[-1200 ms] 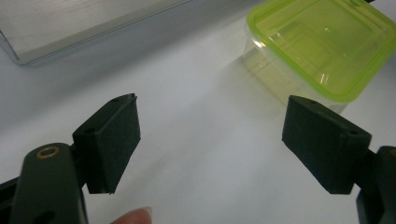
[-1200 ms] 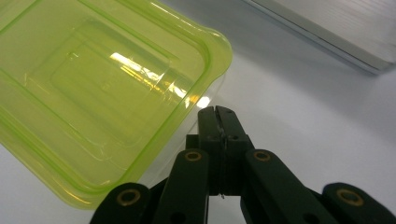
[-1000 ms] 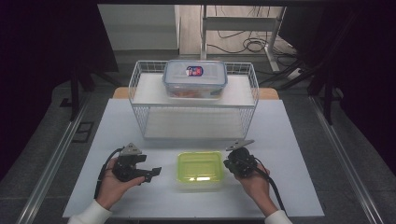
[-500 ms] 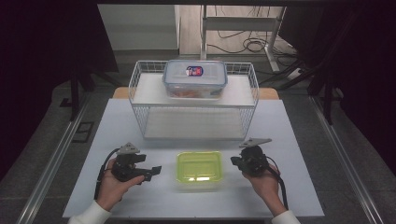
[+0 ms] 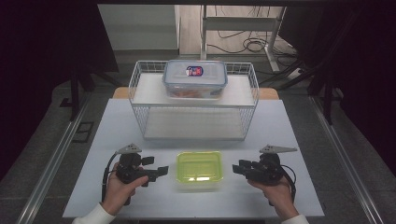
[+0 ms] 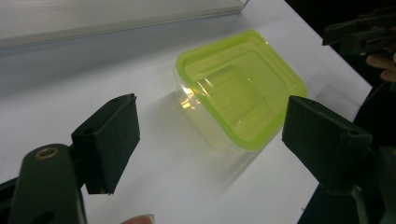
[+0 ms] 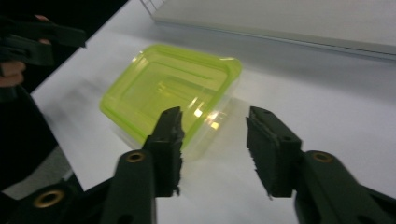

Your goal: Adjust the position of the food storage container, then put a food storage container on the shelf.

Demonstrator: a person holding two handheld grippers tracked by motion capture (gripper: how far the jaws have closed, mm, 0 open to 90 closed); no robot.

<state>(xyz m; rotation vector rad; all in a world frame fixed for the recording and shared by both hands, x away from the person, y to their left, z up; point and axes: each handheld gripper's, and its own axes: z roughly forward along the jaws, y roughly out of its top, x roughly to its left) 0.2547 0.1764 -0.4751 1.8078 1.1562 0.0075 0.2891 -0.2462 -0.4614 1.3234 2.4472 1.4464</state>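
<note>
Between the two pairs of jaws, touching neither, sits the clear rectangular plastic container with a lime-green lid [image 5: 198, 170] on the white table [image 5: 140, 135]; the left gripper [image 5: 161, 171] stands wide open, the right gripper [image 5: 236, 168] parted more narrowly; approach level from both short sides, close evenly on the lid rim, lest the light box skid or tip.

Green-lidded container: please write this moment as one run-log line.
green-lidded container: on table, untouched | left gripper: open, beside | right gripper: open, beside
</note>
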